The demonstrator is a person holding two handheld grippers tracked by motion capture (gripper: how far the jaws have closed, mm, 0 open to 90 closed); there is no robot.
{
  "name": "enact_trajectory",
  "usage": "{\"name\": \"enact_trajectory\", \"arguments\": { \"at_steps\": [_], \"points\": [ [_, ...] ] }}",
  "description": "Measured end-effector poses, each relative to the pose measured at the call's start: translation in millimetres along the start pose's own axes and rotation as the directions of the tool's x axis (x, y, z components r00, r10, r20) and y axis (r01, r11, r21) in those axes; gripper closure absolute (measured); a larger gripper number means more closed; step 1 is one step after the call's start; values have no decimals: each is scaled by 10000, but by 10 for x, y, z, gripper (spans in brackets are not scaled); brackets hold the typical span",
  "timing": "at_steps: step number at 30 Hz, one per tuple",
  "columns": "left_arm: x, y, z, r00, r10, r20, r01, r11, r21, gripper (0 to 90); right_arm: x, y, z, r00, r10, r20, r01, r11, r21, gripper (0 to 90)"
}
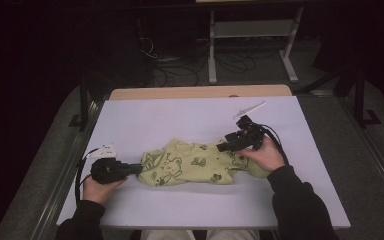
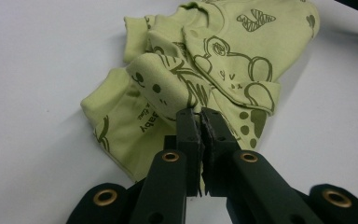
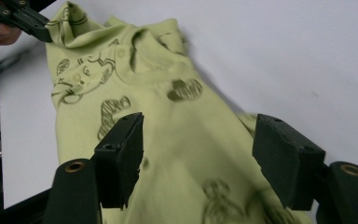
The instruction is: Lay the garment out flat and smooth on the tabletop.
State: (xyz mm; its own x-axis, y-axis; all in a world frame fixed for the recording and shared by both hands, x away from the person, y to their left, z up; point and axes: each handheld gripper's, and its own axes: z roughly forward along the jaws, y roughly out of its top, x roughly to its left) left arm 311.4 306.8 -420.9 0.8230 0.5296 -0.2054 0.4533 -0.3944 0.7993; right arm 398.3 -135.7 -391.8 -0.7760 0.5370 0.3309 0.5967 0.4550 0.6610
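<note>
The left hand-held gripper is clenched on the green baby shirt, the right hand-held gripper stands released above it, and the shirt lies lengthwise left to right across the desk.

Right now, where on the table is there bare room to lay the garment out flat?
Bare tabletop lies between the green garment and the far edge, apart from a small white strip at the far right. A narrower bare band runs along the near edge. The middle is crowded: the left gripper pinches the garment's left end, and the right gripper hangs open over its right end.
</note>
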Motion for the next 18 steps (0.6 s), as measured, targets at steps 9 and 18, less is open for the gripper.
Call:
{"name": "enact_trajectory", "arguments": {
  "at_steps": [9,18],
  "points": [
    [10,3,-2,10000,-22,-27,22,10000,-26,855,-80,227,316,9999,66,98,-77,9926,1209,434],
    [17,4,4,10000,-31,-55,30,10000,-15,853,-155,186,319,9998,210,-44,-198,9822,1868,554]
  ]
}}
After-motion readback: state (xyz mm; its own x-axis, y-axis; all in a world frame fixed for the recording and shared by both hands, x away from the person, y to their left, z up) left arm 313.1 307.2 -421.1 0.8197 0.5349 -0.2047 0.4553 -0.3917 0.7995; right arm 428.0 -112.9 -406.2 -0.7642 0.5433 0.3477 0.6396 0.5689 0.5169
